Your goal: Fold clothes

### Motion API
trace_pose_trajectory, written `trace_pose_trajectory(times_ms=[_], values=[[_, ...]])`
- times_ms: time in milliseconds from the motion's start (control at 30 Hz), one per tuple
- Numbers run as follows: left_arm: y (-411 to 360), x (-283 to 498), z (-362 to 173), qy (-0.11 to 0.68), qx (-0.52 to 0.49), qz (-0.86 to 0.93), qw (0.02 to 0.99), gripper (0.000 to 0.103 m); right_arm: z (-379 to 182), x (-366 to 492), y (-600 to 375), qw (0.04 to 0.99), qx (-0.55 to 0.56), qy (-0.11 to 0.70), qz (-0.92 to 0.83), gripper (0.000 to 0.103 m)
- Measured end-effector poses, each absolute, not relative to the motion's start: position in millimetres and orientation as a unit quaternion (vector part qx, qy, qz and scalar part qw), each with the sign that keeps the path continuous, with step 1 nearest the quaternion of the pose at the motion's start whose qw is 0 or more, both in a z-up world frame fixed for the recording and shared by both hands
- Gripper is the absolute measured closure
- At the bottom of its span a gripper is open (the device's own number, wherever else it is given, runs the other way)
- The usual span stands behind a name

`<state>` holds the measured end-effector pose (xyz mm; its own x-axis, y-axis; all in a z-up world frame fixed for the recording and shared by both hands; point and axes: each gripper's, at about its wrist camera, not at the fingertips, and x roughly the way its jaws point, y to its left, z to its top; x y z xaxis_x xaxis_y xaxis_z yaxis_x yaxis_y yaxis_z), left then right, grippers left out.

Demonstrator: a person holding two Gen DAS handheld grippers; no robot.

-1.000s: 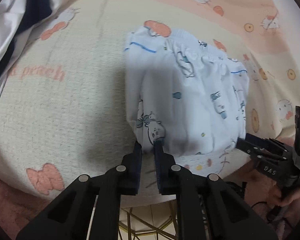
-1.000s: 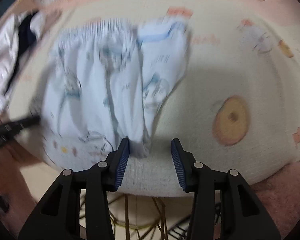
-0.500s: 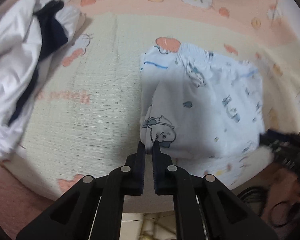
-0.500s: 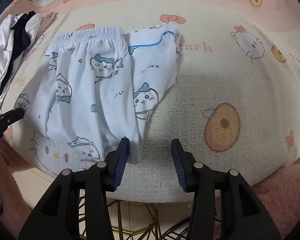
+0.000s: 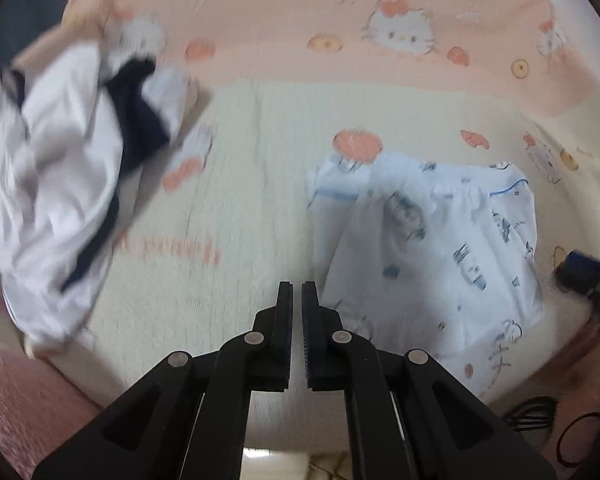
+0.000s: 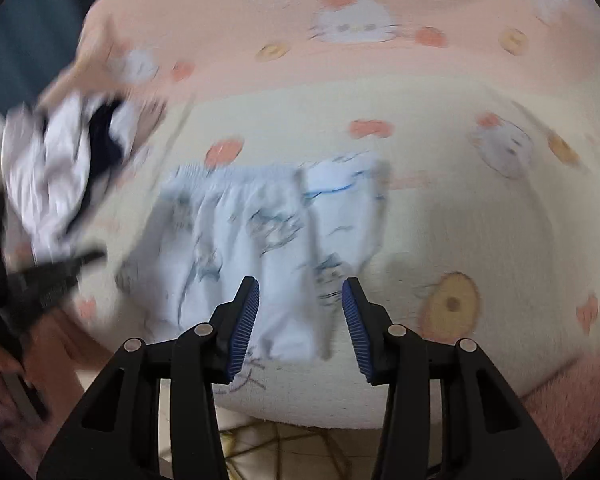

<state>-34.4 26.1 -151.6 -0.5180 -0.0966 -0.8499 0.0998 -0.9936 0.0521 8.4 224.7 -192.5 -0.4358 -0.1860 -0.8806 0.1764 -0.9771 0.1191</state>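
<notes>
The left gripper (image 5: 297, 292) has its jaws nearly together with nothing between them; a second ago they stood right at the near hem of the shorts (image 5: 428, 256), and now the tips hang above bare blanket (image 5: 236, 184) just to the left of the shorts. The right gripper (image 6: 300, 292) has its jaws apart, also empty, hovering over the shorts' near edge, where before its left finger touched that hem.

Both views now take in more of the bed, so both hands have lifted away. The shorts lie flat on the blanket, folded lengthwise, one half over the other, waistband on the far side. They look unmoved since half a second ago.

To the far left of the shorts sits a crumpled pile (image 5: 60, 184) of white and navy clothes, unfolded. The left view has swung toward it. I judge this fold finished or paused, with the pile probably next.
</notes>
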Motion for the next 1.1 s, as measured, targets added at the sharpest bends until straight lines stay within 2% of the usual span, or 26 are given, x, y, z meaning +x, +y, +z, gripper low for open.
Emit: trace_pose_trajectory(times_ms=[67,167,267,333,367,600,700,767,900,1100], values=[[37.3,-41.6,-158.5,0.021,0.503,-0.864,-0.009,0.091,-207.2,2.1,209.7,0.107,0.539,0.035,-0.835,0.060],[48.6,-49.5,-190.8,0.070,0.564,-0.815,-0.112,0.089,-225.2,-1.7,193.5,0.102,0.560,0.081,-0.818,0.059],[50.2,-51.4,-205.9,0.030,0.591,-0.802,-0.086,0.090,-231.7,5.8,194.2,0.095,0.565,0.101,-0.813,0.059],[42.5,-52.5,-206.6,0.028,0.591,-0.803,-0.072,0.096,-230.6,9.4,205.8,0.073,0.569,0.101,-0.813,0.059],[35.5,-52.4,-208.3,0.033,0.591,-0.804,-0.062,0.100,-229.9,9.6,211.6,0.064,0.570,0.097,-0.813,0.060],[0.8,-49.2,-209.2,0.035,0.586,-0.809,0.016,0.100,-209.3,8.8,257.7,0.034,0.561,0.008,-0.827,0.058],[-9.5,-46.6,-198.5,0.099,0.559,-0.823,-0.019,0.099,-186.4,11.8,282.9,0.041,0.528,-0.061,-0.846,0.057],[3.1,-49.1,-195.1,0.105,0.545,-0.830,-0.062,0.099,-183.9,7.5,283.4,0.068,0.522,-0.089,-0.846,0.057],[42.2,-54.4,-212.2,0.090,0.562,-0.808,-0.152,0.099,-206.8,-0.1,239.6,0.107,0.557,0.000,-0.824,0.057],[63.9,-51.5,-234.4,0.058,0.598,-0.785,-0.149,0.099,-231.3,4.6,221.5,0.089,0.584,0.078,-0.803,0.058]])
